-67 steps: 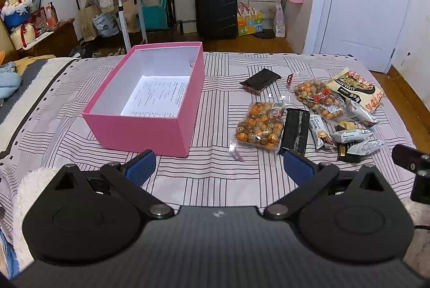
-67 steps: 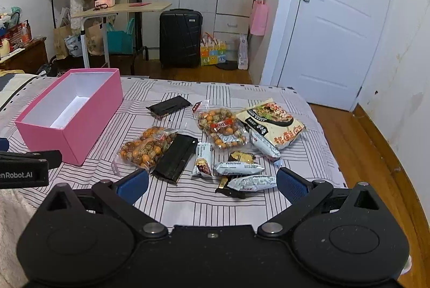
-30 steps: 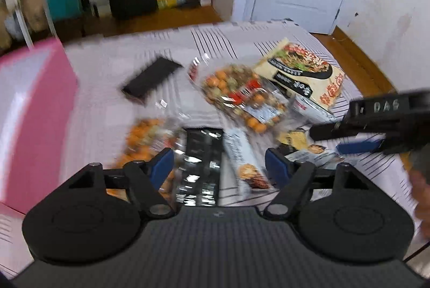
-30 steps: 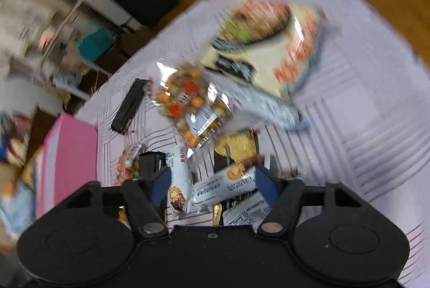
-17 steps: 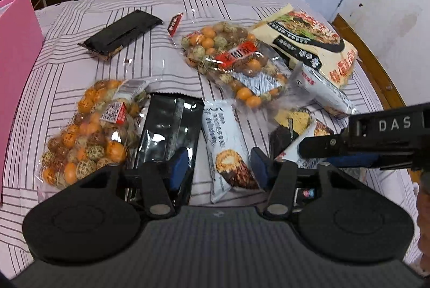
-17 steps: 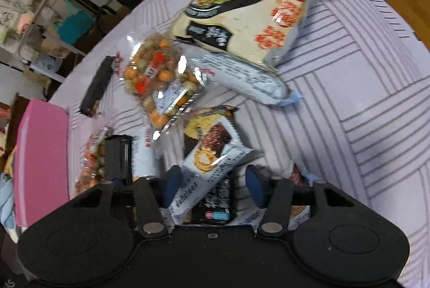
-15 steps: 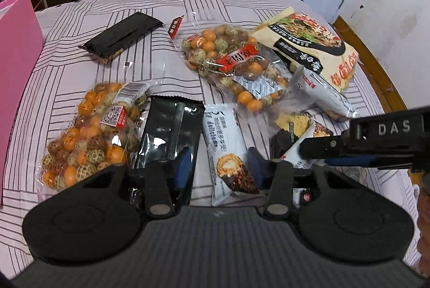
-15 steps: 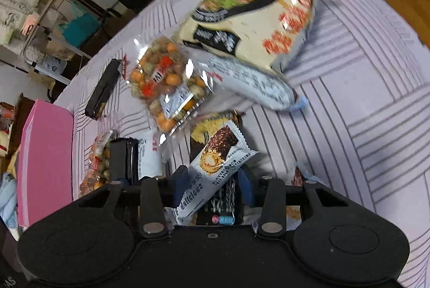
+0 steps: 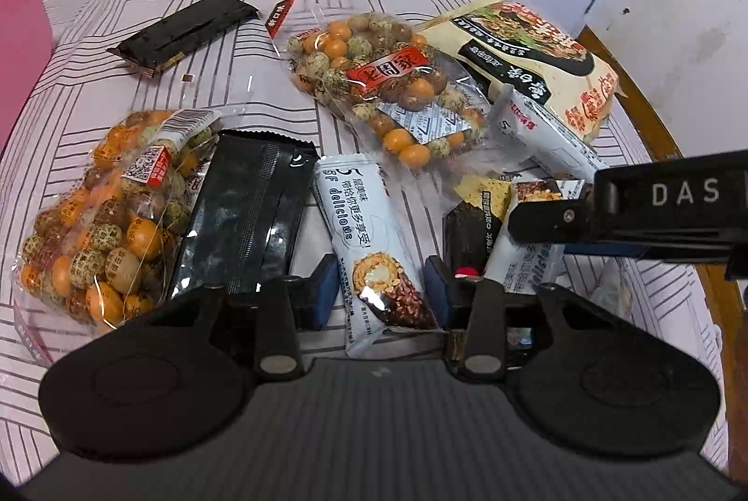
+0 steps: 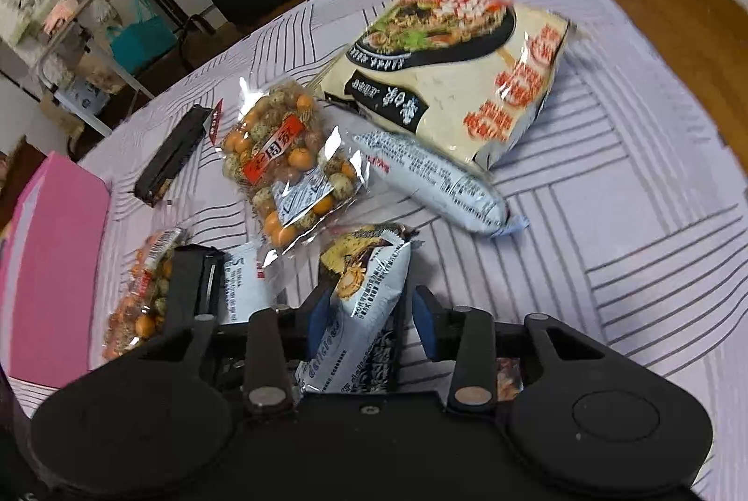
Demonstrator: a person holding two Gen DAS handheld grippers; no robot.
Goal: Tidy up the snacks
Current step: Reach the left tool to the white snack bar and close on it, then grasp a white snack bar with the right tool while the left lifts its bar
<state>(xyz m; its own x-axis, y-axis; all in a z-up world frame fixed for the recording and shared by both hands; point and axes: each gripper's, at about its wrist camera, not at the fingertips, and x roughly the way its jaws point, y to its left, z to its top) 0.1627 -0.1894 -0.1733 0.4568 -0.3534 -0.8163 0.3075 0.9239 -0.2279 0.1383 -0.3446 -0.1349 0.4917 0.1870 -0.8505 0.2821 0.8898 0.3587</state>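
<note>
Left wrist view: the left tongs point(image 9: 381, 290) sit low over the striped bed cover point(image 9: 84, 80), their blue pads closed in on the near end of a white cone-snack wrapper point(image 9: 369, 239); both pads appear to touch its sides, so the tongs are clamped on it. Taking that wrapper as the landmark: touching its left edge lies a shiny black packet point(image 9: 248, 215), and beyond that a clear bag of orange and speckled nuts point(image 9: 103, 211). Behind the wrapper lies a second nut bag with a red label point(image 9: 383, 80). Far behind and to the left lies a flat dark bar point(image 9: 187, 28), and the pink box point(image 9: 21, 28) shows only a corner at the left edge. Behind and to the right lies the large noodle packet point(image 9: 537, 56), with a long white sausage-shaped pack point(image 9: 547, 141) just in front of it. To the right, the right tongs point(image 9: 622, 215) reach in over a heap of small wrappers.

Right wrist view: the right tongs point(image 10: 369, 309) are clamped on another white cone wrapper point(image 10: 364, 309), which is tilted upward between the pads over a black wrapper beneath. The landmark wrapper point(image 10: 245, 281) lies to its left, partly covered by the red-label nut bag point(image 10: 290, 169). The pink box point(image 10: 51, 257) stands further left.
</note>
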